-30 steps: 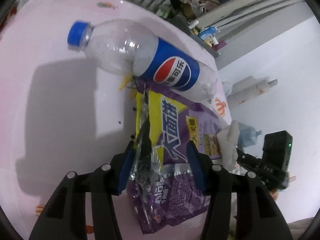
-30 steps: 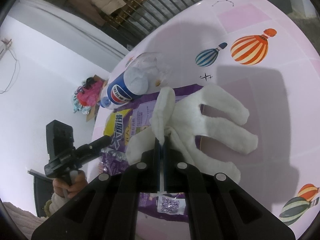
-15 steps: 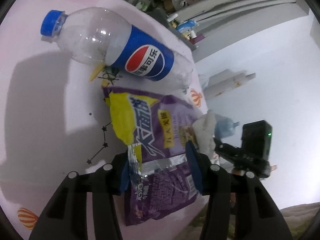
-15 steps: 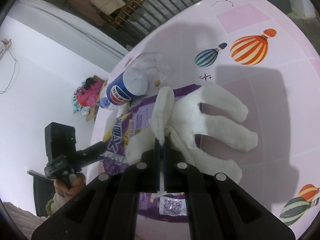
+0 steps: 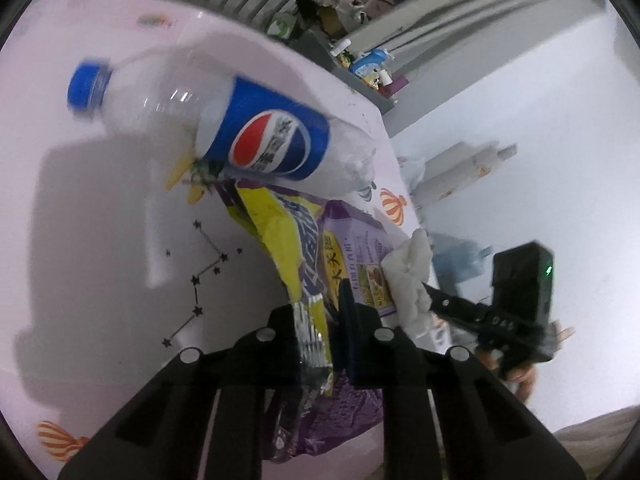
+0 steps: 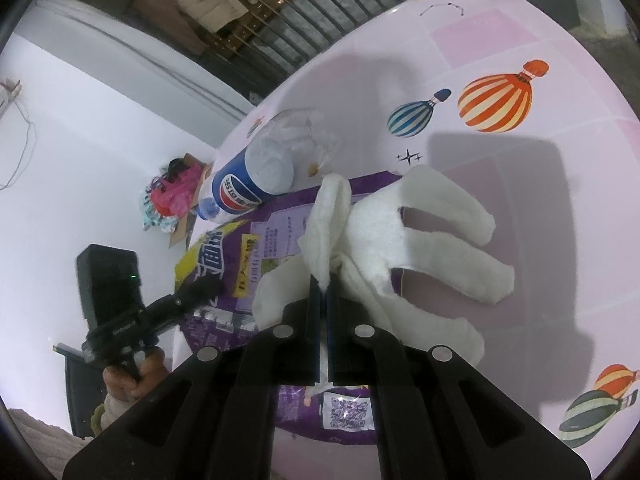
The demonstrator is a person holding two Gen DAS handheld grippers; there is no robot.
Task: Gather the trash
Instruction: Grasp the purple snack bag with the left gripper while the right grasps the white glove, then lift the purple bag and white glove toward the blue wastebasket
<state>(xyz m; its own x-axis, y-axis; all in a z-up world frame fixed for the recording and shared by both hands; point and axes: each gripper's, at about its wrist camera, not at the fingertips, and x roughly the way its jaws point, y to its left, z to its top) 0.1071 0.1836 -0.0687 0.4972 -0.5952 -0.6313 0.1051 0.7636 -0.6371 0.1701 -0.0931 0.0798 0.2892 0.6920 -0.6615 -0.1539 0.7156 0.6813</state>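
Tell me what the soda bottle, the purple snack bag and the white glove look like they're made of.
Pepsi bottle: clear, glossy thin plastic, see-through with highlights and a printed blue sleeve.
Purple snack bag: printed plastic film, probably foil-lined; its crimped end shines silver.
White glove: soft, matte, fuzzy fabric, likely cotton or fleece.

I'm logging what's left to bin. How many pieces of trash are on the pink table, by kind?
Plastic bottle: 1
Purple snack bag: 1
White glove: 1
Total: 3
The left gripper is closing on the bag; the right gripper is shut on the glove.
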